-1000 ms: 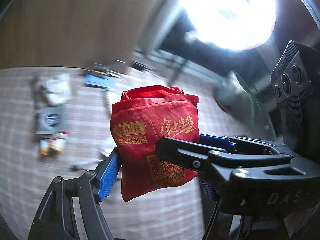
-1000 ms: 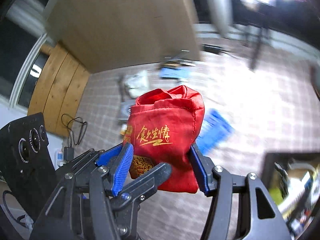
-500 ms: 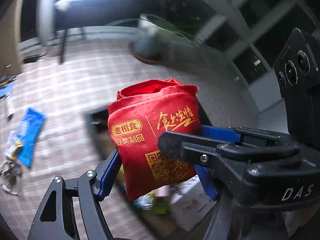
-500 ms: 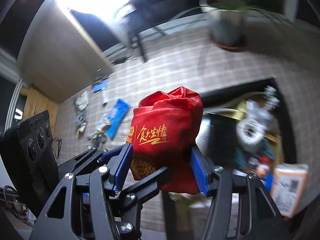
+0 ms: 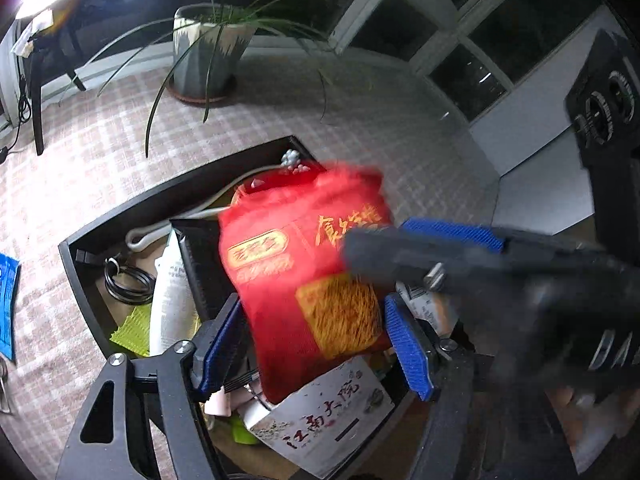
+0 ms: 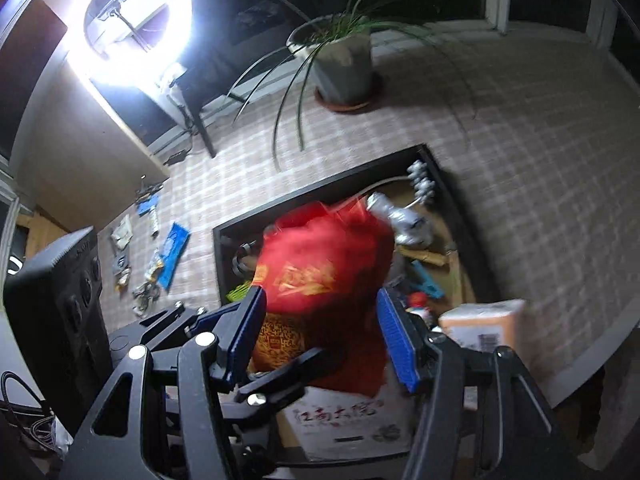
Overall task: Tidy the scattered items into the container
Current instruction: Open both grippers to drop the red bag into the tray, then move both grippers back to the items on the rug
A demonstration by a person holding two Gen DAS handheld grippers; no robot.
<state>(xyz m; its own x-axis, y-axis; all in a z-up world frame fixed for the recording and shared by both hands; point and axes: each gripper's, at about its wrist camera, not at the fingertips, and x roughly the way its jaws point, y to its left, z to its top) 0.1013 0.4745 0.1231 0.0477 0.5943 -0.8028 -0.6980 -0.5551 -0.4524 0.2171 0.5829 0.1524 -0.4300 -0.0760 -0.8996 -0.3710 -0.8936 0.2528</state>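
Red pouch (image 5: 304, 276) sits at frame centre in both wrist views, motion-blurred, directly above the open black container (image 5: 76, 264).

Left hand-held gripper (image 5: 316, 344): blue pads stand either side of the pouch's lower half. Blur prevents confirming whether they press the cloth or have parted; cannot tell.

Right hand-held gripper (image 6: 320, 336): same finding, pads flank the pouch, contact cannot be told.

Risks, as judged:
- The container is already crowded: white printed box (image 5: 320, 412) at lower centre, coiled black cable (image 5: 128, 280) at left. The pouch may rest high on the box and slide off.
- The two sets of jaws cross near the pouch, so uneven release could snag the cloth.
- Blue packet (image 6: 172, 256) and other litter at left of the right wrist view remain on the floor.
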